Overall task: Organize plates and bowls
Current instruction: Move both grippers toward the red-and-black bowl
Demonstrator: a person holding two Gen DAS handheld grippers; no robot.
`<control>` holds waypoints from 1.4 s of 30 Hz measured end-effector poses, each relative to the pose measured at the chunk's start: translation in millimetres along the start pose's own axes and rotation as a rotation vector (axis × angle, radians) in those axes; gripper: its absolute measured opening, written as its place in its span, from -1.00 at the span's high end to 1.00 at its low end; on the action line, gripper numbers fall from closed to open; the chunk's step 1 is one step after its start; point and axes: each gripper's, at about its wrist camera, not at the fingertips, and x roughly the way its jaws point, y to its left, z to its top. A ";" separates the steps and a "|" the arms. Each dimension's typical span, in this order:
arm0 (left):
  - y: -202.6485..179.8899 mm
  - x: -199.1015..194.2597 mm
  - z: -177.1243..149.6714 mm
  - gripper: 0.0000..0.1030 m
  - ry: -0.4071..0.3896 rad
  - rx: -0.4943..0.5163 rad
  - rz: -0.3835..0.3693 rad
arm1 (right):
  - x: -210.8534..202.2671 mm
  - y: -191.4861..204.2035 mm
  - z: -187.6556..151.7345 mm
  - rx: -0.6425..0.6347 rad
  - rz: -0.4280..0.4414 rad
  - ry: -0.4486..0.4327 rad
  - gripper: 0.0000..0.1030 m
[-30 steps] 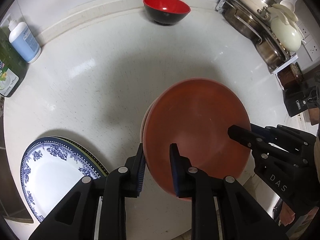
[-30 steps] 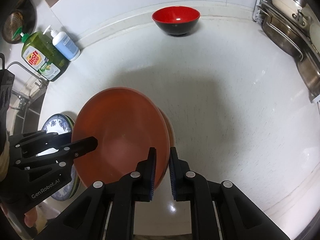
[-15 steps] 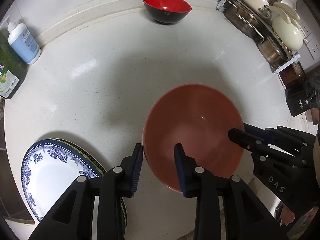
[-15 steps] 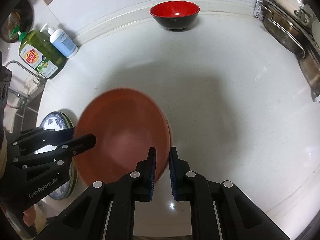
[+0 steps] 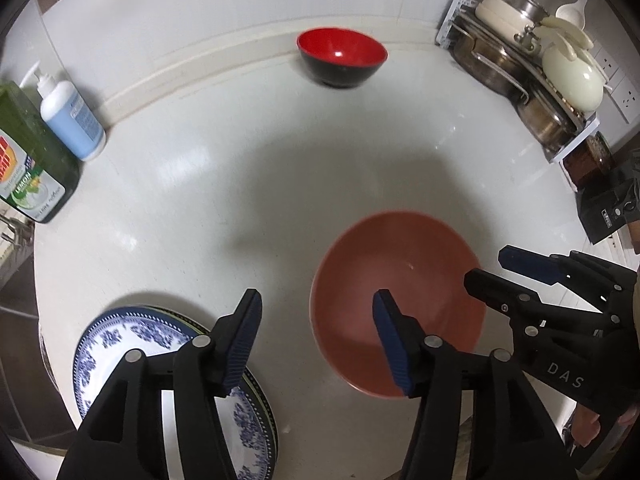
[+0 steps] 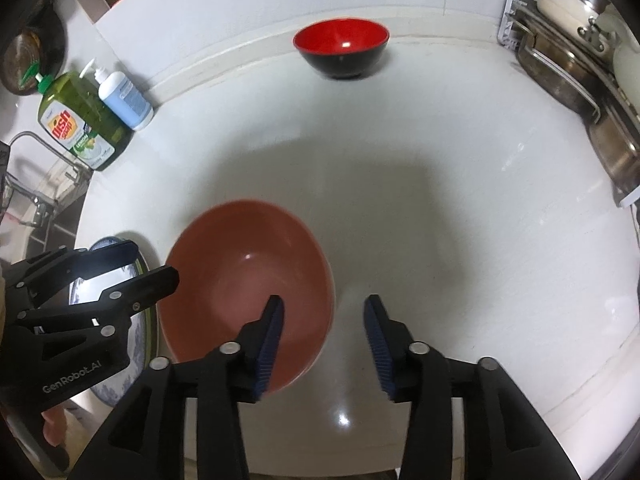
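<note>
A terracotta bowl (image 5: pixel 400 300) (image 6: pixel 240 280) lies on the white counter, slightly blurred. My left gripper (image 5: pixel 318 320) hangs over its left rim with its jaws opening; the rim is between the pads, which do not press on it. In the right wrist view that gripper (image 6: pixel 154 264) shows at the bowl's left. My right gripper (image 6: pixel 324 320) (image 5: pixel 486 266) straddles the right rim, jaws also opening and pads clear of it. A blue-and-white plate (image 5: pixel 120 344) (image 6: pixel 136 340) tops a small stack left of the bowl. A red-and-black bowl (image 5: pixel 342 56) (image 6: pixel 340 46) stands by the back wall.
Two soap bottles (image 6: pixel 80 120) stand at the back left by a faucet (image 6: pixel 44 148) and sink. A rack of pots and lids (image 5: pixel 532 72) fills the back right corner. A dark box (image 5: pixel 608 208) sits at the right. The counter's front edge runs just below the bowl.
Both grippers were shut on the tilted terracotta bowl's rim; both have opened and let go. The bowl has dropped lower and levelled out on the counter.
</note>
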 end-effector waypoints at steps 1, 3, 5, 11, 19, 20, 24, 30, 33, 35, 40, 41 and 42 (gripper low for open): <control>0.1 -2.1 2.3 -0.15 -0.005 0.001 0.001 | -2.0 0.0 1.6 -0.001 0.000 -0.006 0.11; 1.0 -7.4 6.3 -0.25 -0.023 0.003 0.004 | -6.9 0.0 5.6 -0.005 -0.001 -0.022 0.11; 0.2 -12.2 12.3 -0.32 -0.046 0.002 0.014 | -12.7 -0.1 10.6 -0.010 -0.004 -0.041 0.05; -0.1 -22.7 29.8 -0.39 -0.090 0.005 0.050 | -25.9 -1.5 26.4 -0.016 -0.020 -0.099 -0.07; 1.5 -32.4 57.3 -0.42 -0.142 0.005 0.087 | -36.1 -6.3 55.5 -0.009 -0.028 -0.155 -0.07; 2.1 -33.0 59.4 -0.42 -0.144 0.006 0.090 | -37.2 -7.6 61.0 -0.008 -0.028 -0.165 -0.07; 4.1 -35.7 74.8 -0.42 -0.160 0.002 0.105 | -39.0 -7.7 74.2 -0.007 -0.033 -0.185 -0.07; 9.3 -35.1 95.7 -0.42 -0.173 -0.005 0.124 | -39.7 -9.3 96.2 -0.011 -0.026 -0.199 -0.07; 11.0 -32.8 107.9 -0.42 -0.179 -0.008 0.131 | -39.3 -10.2 107.1 -0.012 -0.031 -0.209 -0.07; 13.0 -29.8 118.7 -0.42 -0.177 -0.009 0.139 | -37.1 -12.0 116.1 -0.006 -0.031 -0.210 -0.07; 21.3 -21.4 140.9 -0.45 -0.188 -0.023 0.136 | -29.6 -16.7 137.0 -0.001 -0.038 -0.210 -0.07; 23.0 -19.6 144.0 -0.47 -0.191 -0.031 0.138 | -26.6 -18.7 143.3 0.003 -0.042 -0.208 -0.07; 25.1 -17.6 147.2 -0.48 -0.200 -0.037 0.138 | -24.5 -20.0 146.9 0.003 -0.042 -0.207 -0.07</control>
